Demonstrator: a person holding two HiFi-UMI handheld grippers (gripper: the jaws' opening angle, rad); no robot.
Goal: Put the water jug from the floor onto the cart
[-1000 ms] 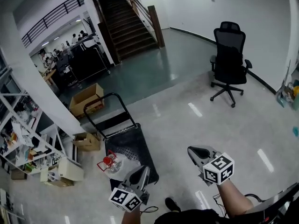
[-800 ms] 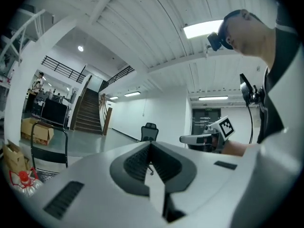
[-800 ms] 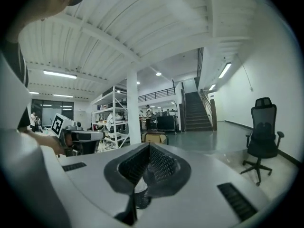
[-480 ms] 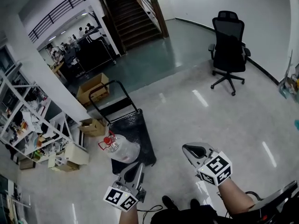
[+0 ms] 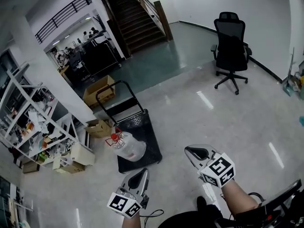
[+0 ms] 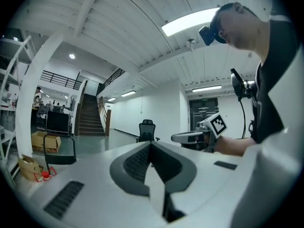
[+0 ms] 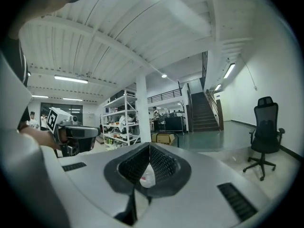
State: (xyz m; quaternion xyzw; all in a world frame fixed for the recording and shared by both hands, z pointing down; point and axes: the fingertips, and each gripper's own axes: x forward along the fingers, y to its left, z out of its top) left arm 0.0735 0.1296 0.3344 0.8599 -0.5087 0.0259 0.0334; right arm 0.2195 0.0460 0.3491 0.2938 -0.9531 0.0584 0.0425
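The clear water jug (image 5: 129, 147) with a red cap lies on its side on the black platform of the cart (image 5: 146, 127), at its left edge. The cart's looped handle (image 5: 114, 85) stands at the far end. Both grippers are held level, nearer to me than the cart and apart from it. My left gripper (image 5: 142, 172) has its jaws together with nothing in them, just short of the platform's near edge. To the cart's right my right gripper (image 5: 189, 150) is shut and empty too. In the right gripper view the jug (image 7: 146, 175) shows beyond the shut jaws.
A black office chair (image 5: 230, 46) stands at the far right. A staircase (image 5: 135, 18) rises at the back. Shelving (image 5: 33, 127) full of clutter lines the left, with cardboard boxes (image 5: 99, 90) near the cart. A white pillar (image 5: 52, 75) stands beside the shelves.
Both grippers have drawn back from the cart, and the gap to the left one has grown. The jug stays lying on the platform. The view has shifted with me.
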